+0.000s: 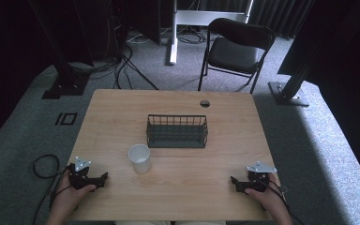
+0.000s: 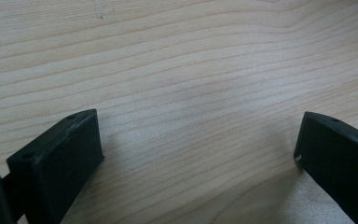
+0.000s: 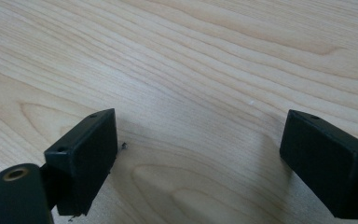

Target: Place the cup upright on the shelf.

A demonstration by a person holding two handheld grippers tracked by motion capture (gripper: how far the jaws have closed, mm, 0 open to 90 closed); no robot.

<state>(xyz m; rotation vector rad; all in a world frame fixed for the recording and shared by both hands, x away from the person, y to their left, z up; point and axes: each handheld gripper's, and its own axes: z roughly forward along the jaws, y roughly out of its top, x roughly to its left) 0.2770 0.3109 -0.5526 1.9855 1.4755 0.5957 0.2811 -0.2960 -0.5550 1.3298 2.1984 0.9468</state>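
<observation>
Both tongs rest released on the wooden tabletop (image 1: 178, 187), the left tongs (image 1: 104, 178) near the white paper cup (image 1: 139, 158), the right tongs (image 1: 234, 182) well apart from it. The cup stands upright just beside the wire basket (image 1: 176, 131).

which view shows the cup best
The high view: the white cup stands upright, whole and unblocked on the table, just in front of the wire basket. Both gripper views look down at bare wood between open jaws, so they tell nothing about it.

High view overlooks table (image 1: 178, 187); gripper views face it closely.
</observation>
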